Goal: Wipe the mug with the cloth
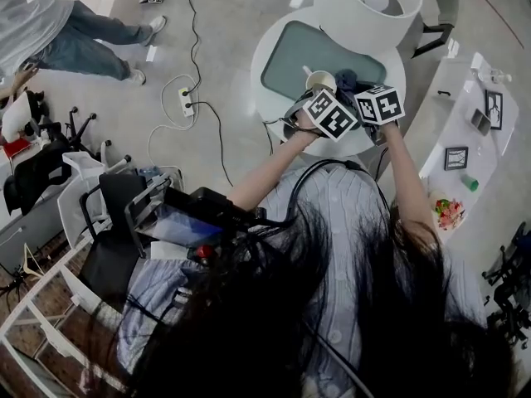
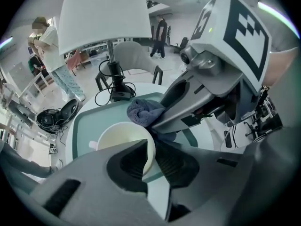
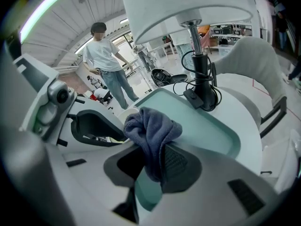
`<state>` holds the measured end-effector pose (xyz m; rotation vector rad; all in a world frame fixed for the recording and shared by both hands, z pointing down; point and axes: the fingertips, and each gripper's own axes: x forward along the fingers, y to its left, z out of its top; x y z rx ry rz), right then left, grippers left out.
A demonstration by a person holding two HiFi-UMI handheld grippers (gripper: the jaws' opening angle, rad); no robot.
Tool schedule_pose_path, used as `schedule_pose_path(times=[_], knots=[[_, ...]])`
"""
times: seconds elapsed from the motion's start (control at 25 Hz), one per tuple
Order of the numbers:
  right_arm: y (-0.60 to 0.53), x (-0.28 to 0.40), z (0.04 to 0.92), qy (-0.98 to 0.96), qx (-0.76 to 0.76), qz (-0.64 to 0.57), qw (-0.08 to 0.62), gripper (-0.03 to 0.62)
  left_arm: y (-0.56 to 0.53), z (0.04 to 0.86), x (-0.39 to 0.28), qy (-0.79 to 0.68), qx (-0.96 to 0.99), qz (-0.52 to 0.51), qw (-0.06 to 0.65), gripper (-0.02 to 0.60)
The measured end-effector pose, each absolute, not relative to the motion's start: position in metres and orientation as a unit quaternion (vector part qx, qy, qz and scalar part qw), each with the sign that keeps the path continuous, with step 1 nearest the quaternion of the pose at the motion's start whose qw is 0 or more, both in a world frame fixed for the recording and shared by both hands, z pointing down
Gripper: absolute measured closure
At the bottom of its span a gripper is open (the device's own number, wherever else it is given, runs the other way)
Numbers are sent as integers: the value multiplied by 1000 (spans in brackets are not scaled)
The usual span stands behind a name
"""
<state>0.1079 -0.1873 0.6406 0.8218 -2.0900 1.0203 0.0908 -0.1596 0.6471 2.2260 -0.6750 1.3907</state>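
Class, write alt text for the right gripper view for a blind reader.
The right gripper grips a bunched blue-grey terry cloth above a pale green tray on a round white table, beside the left gripper.

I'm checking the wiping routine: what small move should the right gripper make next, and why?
Probably ease the right gripper toward the mug until the cloth meets its rim. The cloth is clamped in that gripper's jaws and sits close beside the mug, whose rim stands between the left gripper's jaws.
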Motion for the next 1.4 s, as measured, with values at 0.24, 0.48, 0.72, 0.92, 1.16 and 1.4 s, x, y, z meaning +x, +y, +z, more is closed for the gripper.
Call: schedule_pose_path(times=[0.24, 0.48, 0.72, 0.92, 1.16, 1.4], knots=[[-186, 107, 641, -802, 308, 390, 333, 500, -154, 651, 87, -190, 818, 521, 150, 529], [-179, 108, 643, -802, 300, 391, 336, 500, -140, 651, 79, -105, 832, 536, 99, 537], [-174, 104, 643, -806, 290, 390, 338, 500, -123, 652, 66, -3, 835, 549, 37, 541], [-170, 101, 643, -809, 279, 388, 343, 500, -115, 652, 55, 83, 828, 554, -22, 541], [-177, 97, 640, -813, 275, 377, 348, 500, -114, 653, 46, 161, 811, 557, -77, 541], [-191, 95, 633, -819, 276, 353, 359, 500, -115, 652, 38, 232, 783, 560, -141, 541]])
